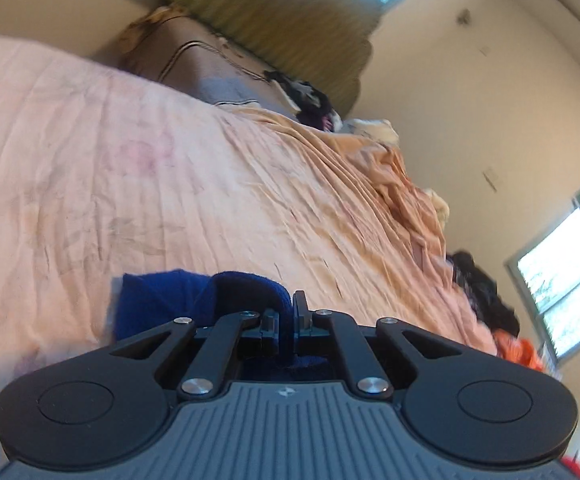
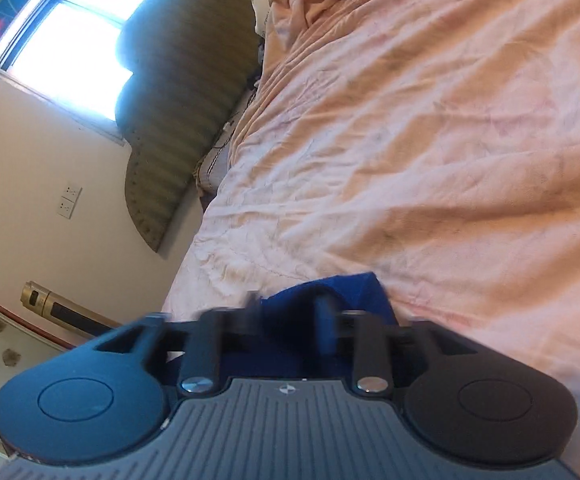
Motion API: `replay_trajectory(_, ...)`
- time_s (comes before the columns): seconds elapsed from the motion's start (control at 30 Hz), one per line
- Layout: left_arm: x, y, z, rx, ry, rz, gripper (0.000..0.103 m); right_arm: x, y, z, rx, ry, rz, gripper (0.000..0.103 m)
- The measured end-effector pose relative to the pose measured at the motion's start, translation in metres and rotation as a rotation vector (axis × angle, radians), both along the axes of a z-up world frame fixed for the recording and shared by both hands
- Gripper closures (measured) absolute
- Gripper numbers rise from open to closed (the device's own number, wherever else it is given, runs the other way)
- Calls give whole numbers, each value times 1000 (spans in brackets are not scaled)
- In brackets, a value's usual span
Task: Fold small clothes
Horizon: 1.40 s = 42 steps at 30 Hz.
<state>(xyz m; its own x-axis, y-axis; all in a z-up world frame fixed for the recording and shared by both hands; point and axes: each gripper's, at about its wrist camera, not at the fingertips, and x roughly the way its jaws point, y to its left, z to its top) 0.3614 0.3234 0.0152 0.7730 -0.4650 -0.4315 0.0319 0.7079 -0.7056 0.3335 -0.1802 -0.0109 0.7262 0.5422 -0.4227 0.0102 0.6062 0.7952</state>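
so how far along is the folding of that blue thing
Early. Done: the blue cloth is picked up, off the pink bedsheet. In hand: the left gripper is shut on one bunched part; the right gripper has cloth between its fingers, blurred. Left: no flat fold shows yet, and other clothes sit at the bed's edge.

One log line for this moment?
left gripper: shut on blue cloth | right gripper: shut on blue cloth | over bed
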Motion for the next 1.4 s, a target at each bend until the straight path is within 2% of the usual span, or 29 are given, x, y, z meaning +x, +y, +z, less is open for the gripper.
replay_trajectory(0.03, 7, 5, -1, -34, 7, 5, 81, -5, 0, 3, -17, -26, -29, 38)
replay_trajectory(0.07, 9, 12, -1, -60, 30, 25, 47, -9, 0, 7, -26, -51, -43, 38)
replay_trajectory(0.1, 11, 19, 0, -87, 58, 58, 8, -13, -2, 10, -19, -68, -37, 38)
replay_trajectory(0.13, 8, 27, 2, -120, 57, 95, 0, -19, -4, 13, -17, -70, -31, 38)
replay_trajectory(0.23, -15, 43, 19, -180, -18, 106, 0, -49, -5, 30, -97, -105, 2, 38)
replay_trajectory(0.27, -26, 48, 23, -181, -20, 117, 0, -63, -3, 35, -139, -120, 19, 38)
replay_trajectory(0.4, -93, 53, 24, -81, 9, 197, 0, -140, 1, 49, -298, -153, 58, 37)
replay_trajectory(0.5, -160, 45, 9, -78, 0, 188, 0, -198, -12, 37, -284, -95, 28, 37)
replay_trajectory(0.57, -197, 41, -5, -144, 34, 186, 0, -230, -16, 21, -201, -37, 28, 37)
replay_trajectory(0.63, -224, 38, -22, -255, 64, 192, 0, -247, -10, 10, -156, 12, 54, 37)
replay_trajectory(0.7, -233, 32, -37, -364, 87, 168, 0, -252, 5, 4, -145, 28, 84, 37)
replay_trajectory(0.73, -231, 26, -42, -386, 99, 151, 0, -250, 13, 1, -144, 35, 102, 36)
replay_trajectory(0.8, -222, 14, -40, -336, 76, 131, 0, -239, 33, -3, -137, 41, 112, 30)
replay_trajectory(0.83, -214, 9, -42, -340, 63, 108, 0, -232, 40, -3, -139, 18, 98, 29)
replay_trajectory(0.93, -193, -5, -39, -275, 55, 74, 0, -213, 53, -2, -155, -8, -8, 29)
replay_trajectory(1.0, -182, -14, -36, -201, 64, 73, 0, -202, 53, -4, -104, 5, -75, 27)
replay_trajectory(1.03, -179, -15, -37, -188, 65, 85, 0, -199, 53, -6, -71, 8, -95, 27)
replay_trajectory(1.1, -172, -15, -37, -179, 72, 91, 0, -197, 51, -11, -33, 7, -132, 31)
replay_trajectory(1.13, -169, -16, -36, -167, 89, 91, 0, -196, 51, -13, -39, 5, -141, 36)
replay_trajectory(1.23, -174, -16, -36, -160, 96, 123, 1, -198, 52, -18, -70, -12, -140, 44)
replay_trajectory(1.27, -182, -16, -35, -150, 87, 169, 1, -198, 50, -19, -71, -16, -135, 45)
replay_trajectory(1.33, -199, -14, -33, -119, 78, 217, 0, -199, 46, -21, -47, -10, -128, 46)
replay_trajectory(1.4, -211, -19, -31, -42, 98, 226, 1, -199, 41, -21, -14, 5, -121, 45)
